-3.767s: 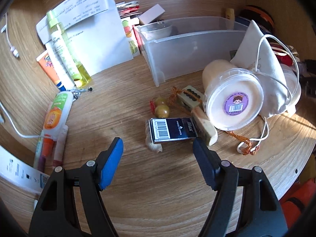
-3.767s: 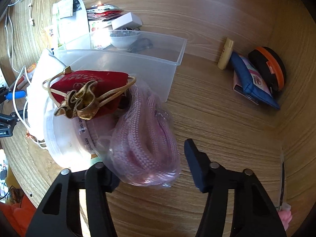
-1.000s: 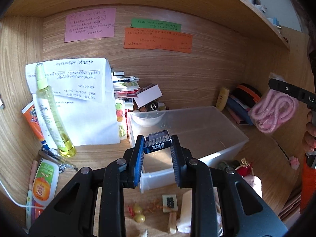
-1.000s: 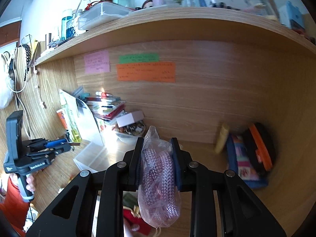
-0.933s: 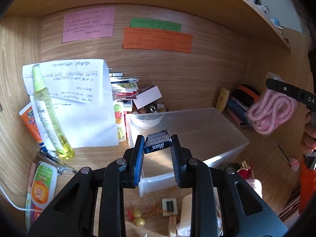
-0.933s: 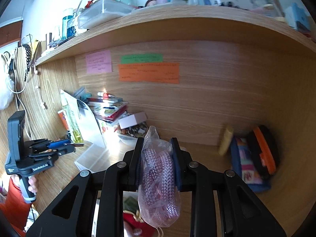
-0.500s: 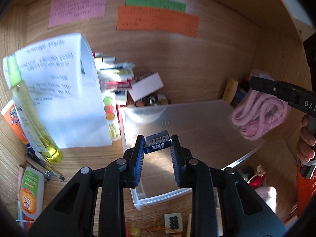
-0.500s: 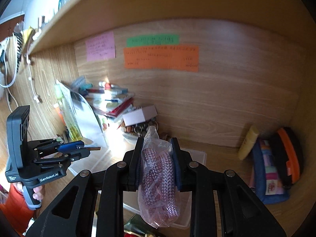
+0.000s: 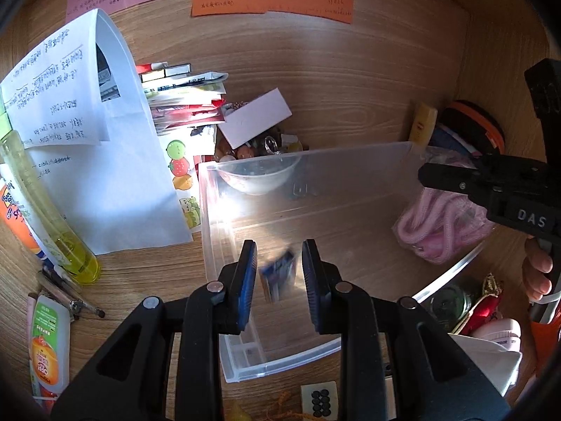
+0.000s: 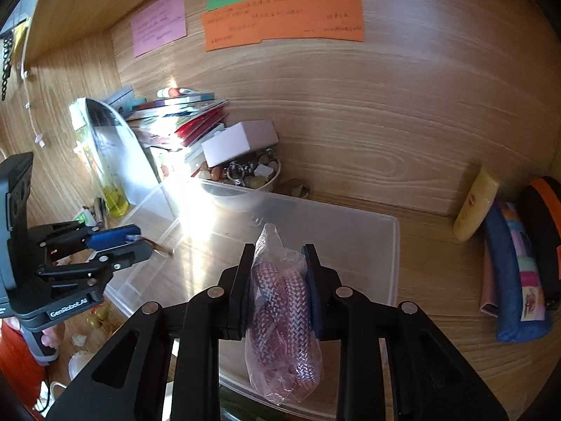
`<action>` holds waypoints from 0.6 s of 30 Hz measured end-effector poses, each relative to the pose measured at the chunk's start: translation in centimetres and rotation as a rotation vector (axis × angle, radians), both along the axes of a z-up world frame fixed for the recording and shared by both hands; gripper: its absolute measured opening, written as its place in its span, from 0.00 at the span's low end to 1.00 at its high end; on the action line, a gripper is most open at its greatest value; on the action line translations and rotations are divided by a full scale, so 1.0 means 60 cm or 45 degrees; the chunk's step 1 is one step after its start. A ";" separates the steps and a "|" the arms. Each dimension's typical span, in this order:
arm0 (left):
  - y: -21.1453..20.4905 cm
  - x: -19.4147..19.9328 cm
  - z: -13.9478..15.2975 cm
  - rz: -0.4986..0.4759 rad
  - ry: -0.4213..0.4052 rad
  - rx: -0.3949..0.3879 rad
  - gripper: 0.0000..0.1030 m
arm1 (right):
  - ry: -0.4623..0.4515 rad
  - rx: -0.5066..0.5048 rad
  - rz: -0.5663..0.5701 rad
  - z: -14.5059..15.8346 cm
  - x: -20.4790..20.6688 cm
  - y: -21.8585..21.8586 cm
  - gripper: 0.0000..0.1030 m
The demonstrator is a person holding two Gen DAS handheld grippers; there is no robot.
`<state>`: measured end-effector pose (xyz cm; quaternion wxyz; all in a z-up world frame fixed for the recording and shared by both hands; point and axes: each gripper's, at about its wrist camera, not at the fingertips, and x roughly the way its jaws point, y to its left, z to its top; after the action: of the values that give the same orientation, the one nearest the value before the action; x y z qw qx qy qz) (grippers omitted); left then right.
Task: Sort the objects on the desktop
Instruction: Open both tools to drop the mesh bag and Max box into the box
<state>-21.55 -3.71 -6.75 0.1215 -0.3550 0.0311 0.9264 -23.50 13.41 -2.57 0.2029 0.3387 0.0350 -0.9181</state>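
The left gripper [image 9: 278,273] hangs over the near left corner of the clear plastic bin [image 9: 470,263], its jaws parted a little. Between them, touching neither blue pad, a small dark box [image 9: 278,275] shows blurred and tilted above the bin floor. The bin's left wall runs just left of the left finger, and its near rim passes under the gripper body. Ahead of the fingers the floor is bare as far as the bowl [image 9: 257,177] seen through the far left corner. Outside that left wall, white folded paper [image 9: 105,175] leans close, with a yellow spray bottle [image 9: 49,221] and a tube [image 9: 47,343] farther left on the desk.

The right gripper [image 10: 278,284] is clamped on a plastic bag of pink braided cord [image 10: 284,319], which hangs below the fingers over the right part of the bin [image 10: 394,263]. In the left wrist view that bag [image 9: 434,228] sits low, near the right wall. The far rim lies ahead of the right gripper, the right rim just to its right, and bare desk beyond that reaches a yellow tube [image 10: 477,207] and a blue pouch [image 10: 515,280] by the back wall. A stack of books [image 10: 178,115] and a white box [image 10: 238,142] crowd the far left corner outside the bin.
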 end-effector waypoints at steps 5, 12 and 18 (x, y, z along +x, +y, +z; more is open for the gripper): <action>0.004 0.001 0.001 0.003 0.015 -0.030 0.25 | 0.027 0.040 0.011 -0.006 0.010 -0.012 0.23; 0.010 0.010 0.004 -0.013 0.035 -0.043 0.41 | -0.001 0.093 0.015 -0.020 0.007 -0.022 0.51; 0.007 0.021 0.008 -0.010 0.063 -0.022 0.54 | 0.065 0.123 0.022 -0.014 0.022 -0.031 0.76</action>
<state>-20.26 -3.27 -6.28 0.1212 -0.3330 0.0435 0.9341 -22.16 11.54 -3.38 0.1934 0.3241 0.0874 -0.9219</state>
